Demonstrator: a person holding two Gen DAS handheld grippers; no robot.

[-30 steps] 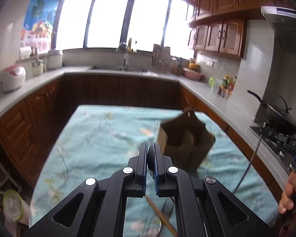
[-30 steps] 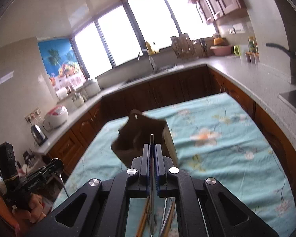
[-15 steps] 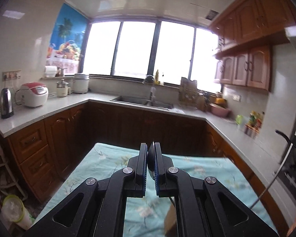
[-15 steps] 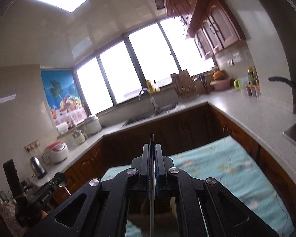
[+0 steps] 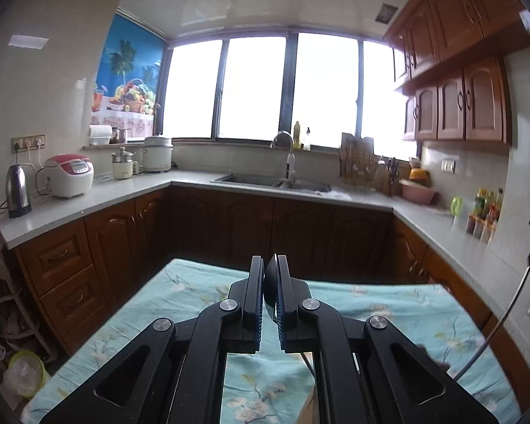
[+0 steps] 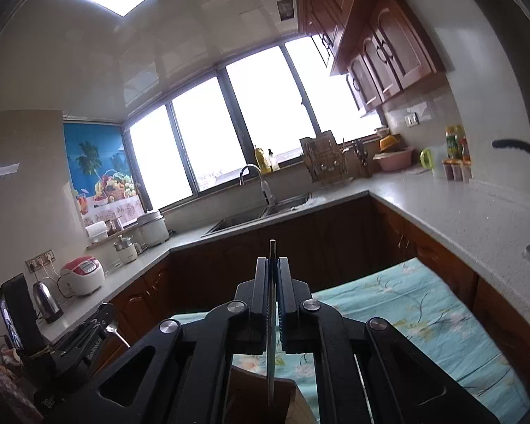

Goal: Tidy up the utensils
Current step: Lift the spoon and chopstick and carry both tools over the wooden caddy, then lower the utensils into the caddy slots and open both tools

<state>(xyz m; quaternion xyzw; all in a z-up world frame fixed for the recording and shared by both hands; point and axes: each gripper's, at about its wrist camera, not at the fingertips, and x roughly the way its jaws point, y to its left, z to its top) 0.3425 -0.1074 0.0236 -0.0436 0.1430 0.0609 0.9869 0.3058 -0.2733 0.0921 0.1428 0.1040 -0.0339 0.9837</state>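
Where the brown bag (image 6: 261,399) filled both views, now cabinets.

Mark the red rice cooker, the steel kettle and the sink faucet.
red rice cooker (image 5: 69,175), left wrist view, front of its body.
steel kettle (image 5: 17,190), left wrist view, middle of its body.
sink faucet (image 5: 289,155), left wrist view, its upright neck.

My left gripper (image 5: 270,282) points a little below level, its jaws pinched nearly together on a dark rounded piece. My right gripper (image 6: 272,275) also tilts slightly down, jaws clamped tight on a thin flat metal strip that pokes past my fingertips.
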